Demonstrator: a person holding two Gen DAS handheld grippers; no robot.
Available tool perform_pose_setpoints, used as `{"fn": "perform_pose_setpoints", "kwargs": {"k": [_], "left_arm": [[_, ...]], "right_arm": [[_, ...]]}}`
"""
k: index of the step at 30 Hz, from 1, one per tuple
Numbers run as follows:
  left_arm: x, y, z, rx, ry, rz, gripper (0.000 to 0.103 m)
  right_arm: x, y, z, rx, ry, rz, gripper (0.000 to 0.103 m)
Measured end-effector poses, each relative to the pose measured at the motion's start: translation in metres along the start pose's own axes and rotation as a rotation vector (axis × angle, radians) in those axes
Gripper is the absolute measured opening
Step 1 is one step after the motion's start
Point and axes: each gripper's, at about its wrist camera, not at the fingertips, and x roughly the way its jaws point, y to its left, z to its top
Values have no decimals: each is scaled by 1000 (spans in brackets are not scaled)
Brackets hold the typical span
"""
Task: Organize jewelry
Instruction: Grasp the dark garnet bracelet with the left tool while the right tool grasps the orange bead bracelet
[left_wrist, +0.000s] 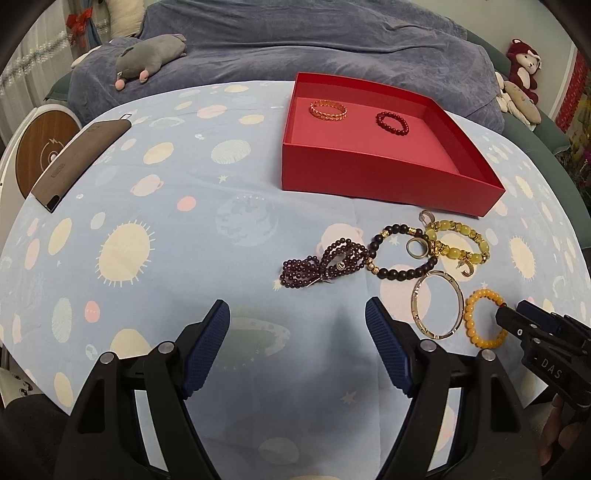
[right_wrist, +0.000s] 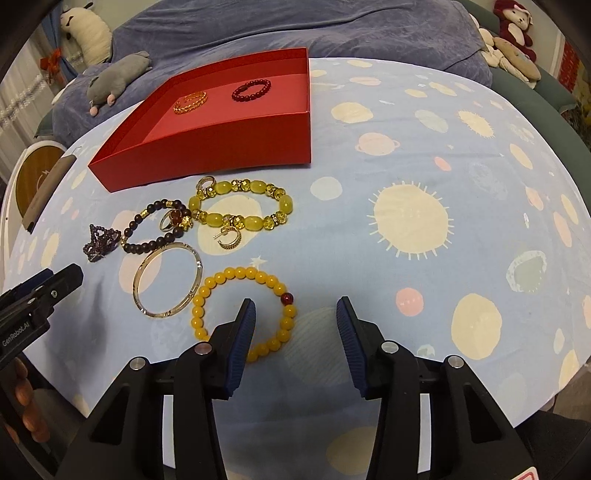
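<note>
A red box (left_wrist: 388, 192) (right_wrist: 207, 147) holds a gold chain bracelet (left_wrist: 328, 109) and a dark red bead bracelet (left_wrist: 392, 122). In front of it on the cloth lie a purple bead strand (left_wrist: 321, 266), a dark bead bracelet (right_wrist: 146, 246), a yellow-green bracelet (right_wrist: 214, 220), a gold bangle (right_wrist: 162, 314), and a hoop earring (right_wrist: 231, 236). My right gripper (right_wrist: 295, 321) (left_wrist: 511, 314) straddles the right side of an orange bead bracelet (right_wrist: 199, 310) (left_wrist: 471, 321). Its left finger is inside the loop and the pads do not press. My left gripper (left_wrist: 297, 325) stands open over bare cloth.
A brown flat case (left_wrist: 81, 158) and a round wooden disc (left_wrist: 40, 147) sit at the table's left edge. A grey plush (left_wrist: 151, 55) lies on the blue blanket behind. More plush toys (left_wrist: 522, 66) are at the far right. The cloth right of the jewelry is bare.
</note>
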Motion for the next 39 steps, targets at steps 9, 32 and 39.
{"fn": "perform_pose_setpoints", "kwargs": {"k": [9,32,39], "left_arm": [[12,1,8,21,-7,-18,72],[33,-2,16,58,39,-93,18],[18,2,11,5,54,-91,14]], "right_arm": [[-1,1,-1,-22,-12,-6,8],[-3,4,-2,8,5,39,7],[-19,7,0,16,-12,50,7]]}}
